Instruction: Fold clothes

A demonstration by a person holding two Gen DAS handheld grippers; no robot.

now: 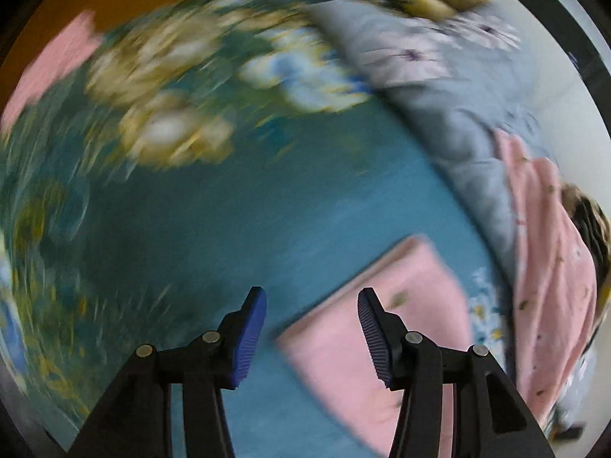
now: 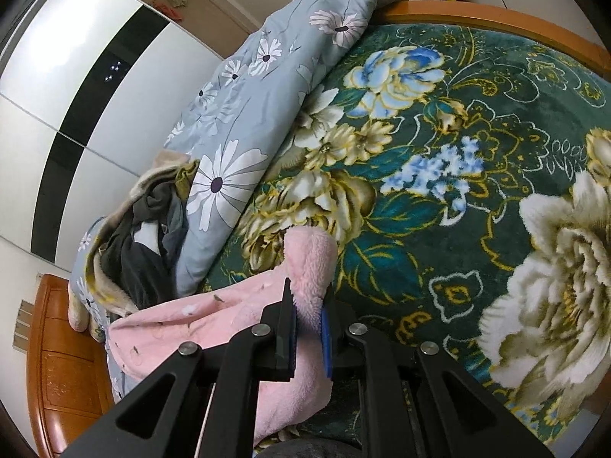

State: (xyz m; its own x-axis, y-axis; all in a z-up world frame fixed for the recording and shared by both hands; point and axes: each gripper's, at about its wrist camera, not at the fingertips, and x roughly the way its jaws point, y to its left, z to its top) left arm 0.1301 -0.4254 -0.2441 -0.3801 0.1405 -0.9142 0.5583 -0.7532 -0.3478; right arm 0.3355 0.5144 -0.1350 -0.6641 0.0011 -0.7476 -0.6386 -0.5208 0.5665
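Pink fleece garment point(image 2: 305, 267): we hold a fold of it in our right gripper point(image 2: 307, 337), the two pads pressed together on the fuzzy cloth, with the rest trailing down and to the left over the edge of the bed. In the left wrist view, which is blurred, we list a flat pink piece point(image 1: 366, 343) lying on the blanket and more pink cloth point(image 1: 550, 274) draped at the right; whether these are one garment we cannot tell.

Left gripper point(image 1: 311, 337): spread, nothing between its blue pads, above the blanket beside the flat pink piece.

Floral blanket point(image 2: 439, 160): dark green, covering the bed.

Grey-blue daisy quilt point(image 2: 267, 87): bunched along the blanket's edge.

Dark clothes point(image 2: 149, 236): heaped beside the quilt.

Wooden bed frame point(image 2: 477, 15).
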